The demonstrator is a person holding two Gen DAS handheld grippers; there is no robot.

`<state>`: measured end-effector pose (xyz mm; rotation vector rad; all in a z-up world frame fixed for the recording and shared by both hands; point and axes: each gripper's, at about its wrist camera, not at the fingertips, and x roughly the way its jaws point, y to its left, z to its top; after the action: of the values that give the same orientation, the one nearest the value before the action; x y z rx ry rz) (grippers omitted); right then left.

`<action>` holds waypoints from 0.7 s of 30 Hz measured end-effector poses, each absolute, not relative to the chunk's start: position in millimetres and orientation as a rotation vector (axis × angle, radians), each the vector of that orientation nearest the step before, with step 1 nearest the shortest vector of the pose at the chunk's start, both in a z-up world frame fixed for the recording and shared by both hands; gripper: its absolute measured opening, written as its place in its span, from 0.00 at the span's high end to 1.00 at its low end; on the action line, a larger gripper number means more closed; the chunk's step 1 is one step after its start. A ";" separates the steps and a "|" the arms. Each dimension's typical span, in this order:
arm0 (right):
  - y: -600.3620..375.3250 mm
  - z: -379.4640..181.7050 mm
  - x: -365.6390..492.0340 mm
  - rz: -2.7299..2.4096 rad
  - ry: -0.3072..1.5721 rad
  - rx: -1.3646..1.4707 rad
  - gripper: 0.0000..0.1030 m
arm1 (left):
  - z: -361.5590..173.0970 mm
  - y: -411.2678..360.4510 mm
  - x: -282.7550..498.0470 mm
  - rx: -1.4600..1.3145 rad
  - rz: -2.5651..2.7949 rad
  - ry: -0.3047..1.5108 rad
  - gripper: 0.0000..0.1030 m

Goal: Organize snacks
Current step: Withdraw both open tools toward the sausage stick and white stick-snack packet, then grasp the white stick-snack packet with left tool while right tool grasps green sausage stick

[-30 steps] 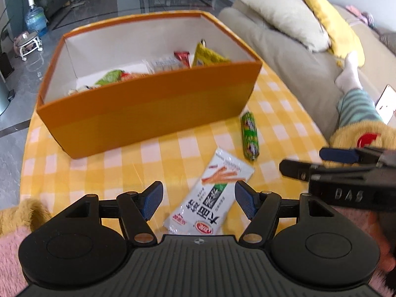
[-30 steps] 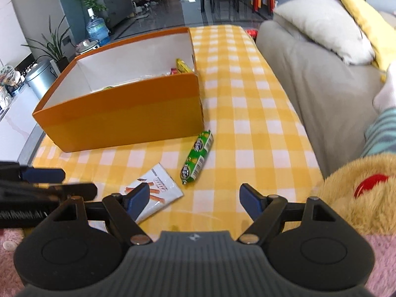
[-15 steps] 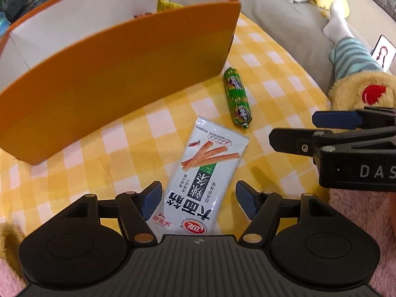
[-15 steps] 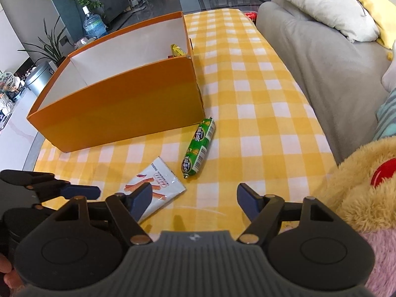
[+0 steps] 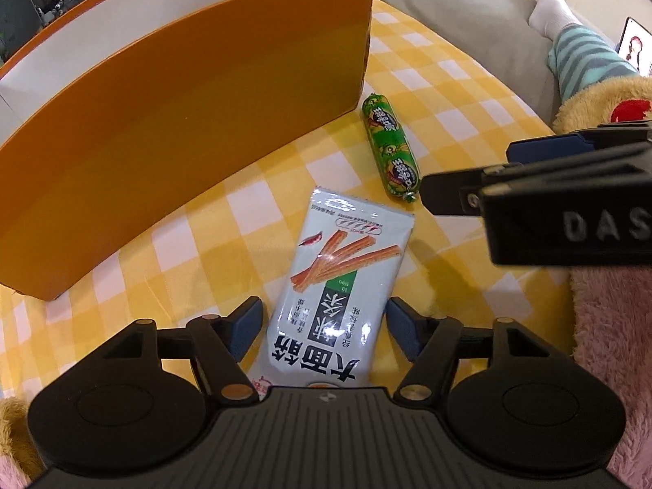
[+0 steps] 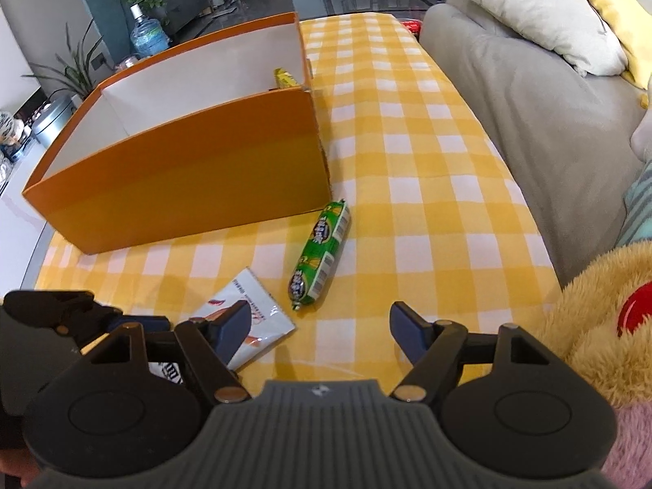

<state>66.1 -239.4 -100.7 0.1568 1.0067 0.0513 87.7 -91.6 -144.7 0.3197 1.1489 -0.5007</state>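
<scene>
Jaws of the left gripper [image 5: 324,326] straddle the near end of the white snack packet [image 5: 340,285], which lies flat on the yellow checked tablecloth [image 5: 428,93]; they have just been closing, yet a gap remains on each side and the pads do not press the packet. The right gripper [image 6: 320,328] stands wide apart and holds nothing, poised above bare cloth short of the green sausage stick [image 6: 320,254], which lies loose beside the packet, near the right corner of the orange box [image 6: 195,187].

The step in hand appears to be the pickup of the packet. A sound grasp probably calls for lowering the fingertips to the cloth, keeping the packet centred between the pads, and closing across its width so that the film buckles upward into the grip without sliding out. The cloth itself may be pinched along with the thin wrapper.

The box stands just beyond both snacks, its tall near wall between them and its interior; only a yellow wrapper [image 6: 285,77] shows above the rim. Any transfer would have to clear that wall. In the left view, the right gripper's black body [image 5: 570,220] hangs close beside the packet, so the two tools could collide. A sofa [image 6: 529,93] flanks the table, and a plush toy [image 6: 603,318] sits at its near corner.
</scene>
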 end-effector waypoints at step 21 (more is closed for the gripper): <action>-215.2 -132.3 116.2 0.062 1.005 0.003 0.44 | -141.5 -31.2 122.9 0.104 -0.170 1.204 0.41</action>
<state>116.2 -215.2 -132.3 0.0028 1.0054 0.0620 122.9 -31.2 -141.5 0.1036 1.2044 -0.1704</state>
